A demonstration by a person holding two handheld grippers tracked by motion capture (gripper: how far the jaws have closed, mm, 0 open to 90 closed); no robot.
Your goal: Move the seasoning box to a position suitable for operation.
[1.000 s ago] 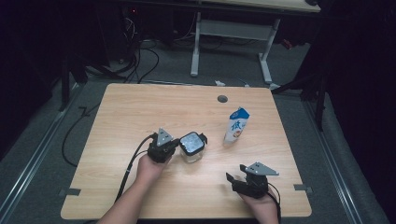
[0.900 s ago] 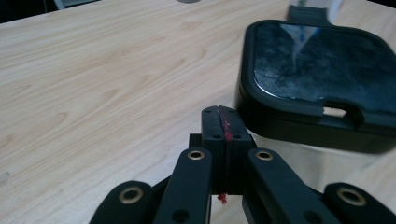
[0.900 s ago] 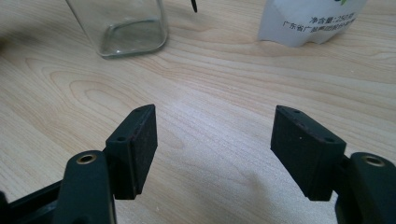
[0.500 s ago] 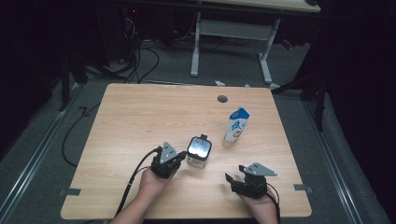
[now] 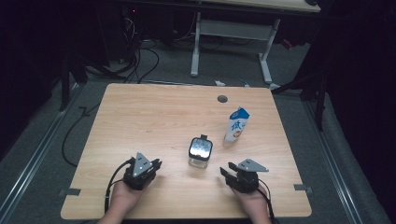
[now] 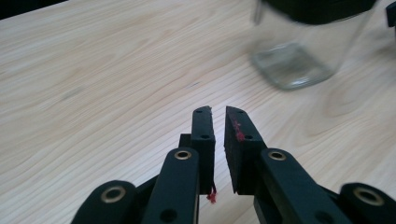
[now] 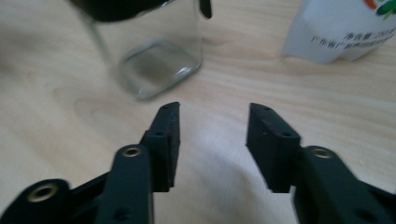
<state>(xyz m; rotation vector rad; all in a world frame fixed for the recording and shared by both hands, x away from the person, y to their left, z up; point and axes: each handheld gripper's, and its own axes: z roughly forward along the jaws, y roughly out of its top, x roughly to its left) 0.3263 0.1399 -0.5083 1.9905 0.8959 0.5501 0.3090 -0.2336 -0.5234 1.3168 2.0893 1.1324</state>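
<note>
We see the glass jar (image 5: 200, 152) standing upright on the wooden table (image 5: 154, 116), between our two grippers and a little beyond them, touched by neither. Our left gripper (image 5: 157, 164) rests near the table's front edge, its jaws almost closed with a thin slit between them and nothing inside; in its own view the jar (image 6: 306, 44) lies ahead and to the right. Our right gripper (image 5: 226, 174) has its jaws spread and empty, the jar (image 7: 152, 49) ahead on their left, a milk carton (image 7: 348, 28) ahead on their right.
</note>
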